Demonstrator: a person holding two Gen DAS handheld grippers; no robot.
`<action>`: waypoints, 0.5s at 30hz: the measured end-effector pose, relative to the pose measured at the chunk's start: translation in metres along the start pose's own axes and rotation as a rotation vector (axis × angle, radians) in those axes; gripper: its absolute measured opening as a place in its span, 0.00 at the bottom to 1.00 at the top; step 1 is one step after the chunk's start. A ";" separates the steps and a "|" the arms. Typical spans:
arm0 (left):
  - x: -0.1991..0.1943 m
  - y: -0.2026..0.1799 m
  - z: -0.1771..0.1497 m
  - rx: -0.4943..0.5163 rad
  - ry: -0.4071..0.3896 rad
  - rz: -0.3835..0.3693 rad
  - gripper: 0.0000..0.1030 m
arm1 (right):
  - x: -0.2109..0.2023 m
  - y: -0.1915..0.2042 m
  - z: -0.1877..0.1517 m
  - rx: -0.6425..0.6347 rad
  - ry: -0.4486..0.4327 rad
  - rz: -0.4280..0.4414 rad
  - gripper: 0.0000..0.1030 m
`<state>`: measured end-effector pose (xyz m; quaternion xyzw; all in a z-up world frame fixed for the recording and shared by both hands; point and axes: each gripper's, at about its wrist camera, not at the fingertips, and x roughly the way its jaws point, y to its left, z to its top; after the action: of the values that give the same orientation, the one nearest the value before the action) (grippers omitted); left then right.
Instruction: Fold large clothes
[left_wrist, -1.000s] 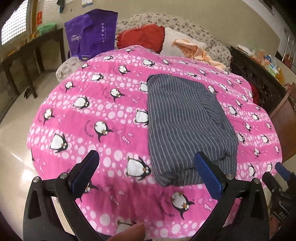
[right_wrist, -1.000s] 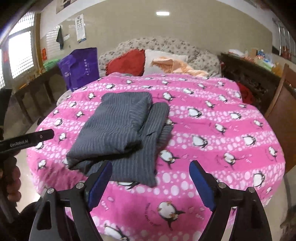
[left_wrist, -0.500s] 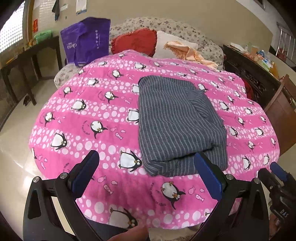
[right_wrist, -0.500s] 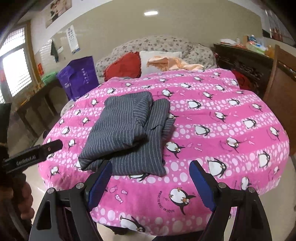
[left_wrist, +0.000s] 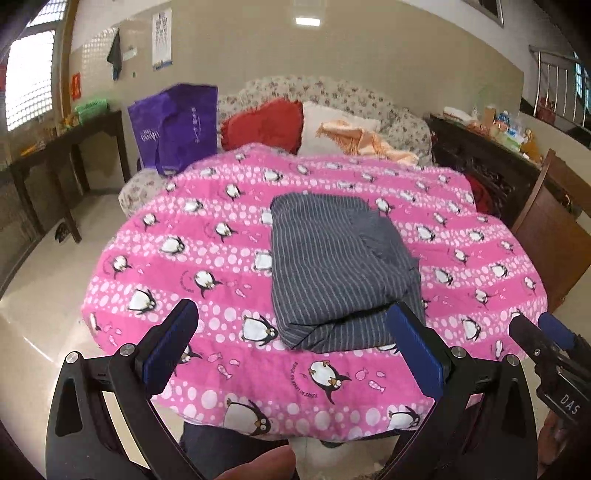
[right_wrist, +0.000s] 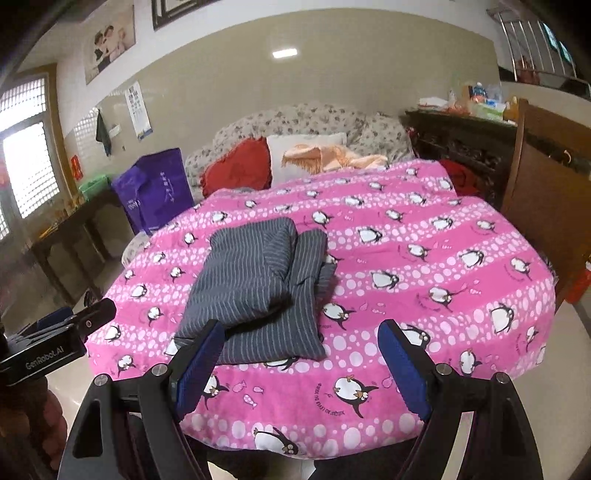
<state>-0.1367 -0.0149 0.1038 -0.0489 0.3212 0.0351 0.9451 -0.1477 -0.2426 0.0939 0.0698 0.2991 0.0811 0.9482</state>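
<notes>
A dark grey pinstriped garment is lying folded into a thick oblong bundle on the pink penguin-print cover, toward the near edge of that cover and well short of the sofa cushions behind it. The left gripper is being held off the cover's near edge with its blue pads spread wide and nothing between them; the right gripper is likewise being held apart from the cloth, fingers wide and empty. Judged from how the bundle lies, the folding is looking close to finished, and the step in hand is being read as a withdrawal or a last tidy. To do it well, the hands are best being kept clear of the bundle so no layer is dragged loose; should a final pass be wanted, the lower layer sticking out on the bundle's right side is the part asking to be squared under the top fold. The cloth is appearing soft and heavy, with thin pale stripes running lengthwise, a rounded near corner, and an upper slab sitting slightly askew on the wider layer beneath it.
</notes>
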 end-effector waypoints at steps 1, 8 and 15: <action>-0.005 0.001 0.000 -0.002 -0.012 0.000 1.00 | -0.002 0.001 0.000 0.002 -0.006 -0.003 0.81; -0.013 -0.004 -0.005 0.003 -0.036 0.014 1.00 | -0.013 0.021 -0.009 -0.049 -0.043 0.000 0.81; -0.012 -0.007 -0.008 -0.005 -0.027 0.032 1.00 | -0.017 0.020 -0.009 -0.046 -0.064 -0.020 0.81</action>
<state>-0.1499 -0.0229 0.1051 -0.0455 0.3089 0.0518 0.9486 -0.1688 -0.2253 0.1001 0.0474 0.2676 0.0764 0.9593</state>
